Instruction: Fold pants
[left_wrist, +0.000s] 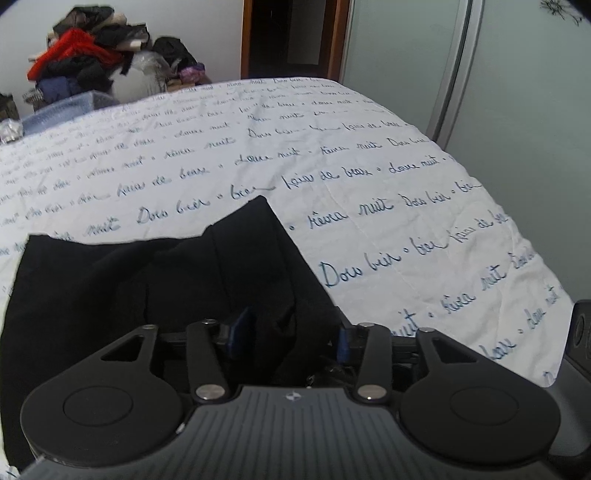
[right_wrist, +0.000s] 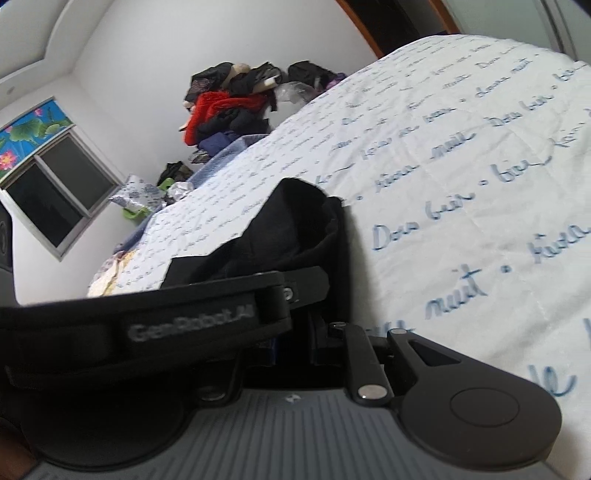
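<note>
Soft, even indoor light, no glare. The black pants (left_wrist: 155, 280) swallow detail into near-featureless dark. Fisheye bending curves the bed (left_wrist: 369, 155) edges; the window (right_wrist: 55, 192) shows dark. Close gripper parts blur in the right view.
</note>
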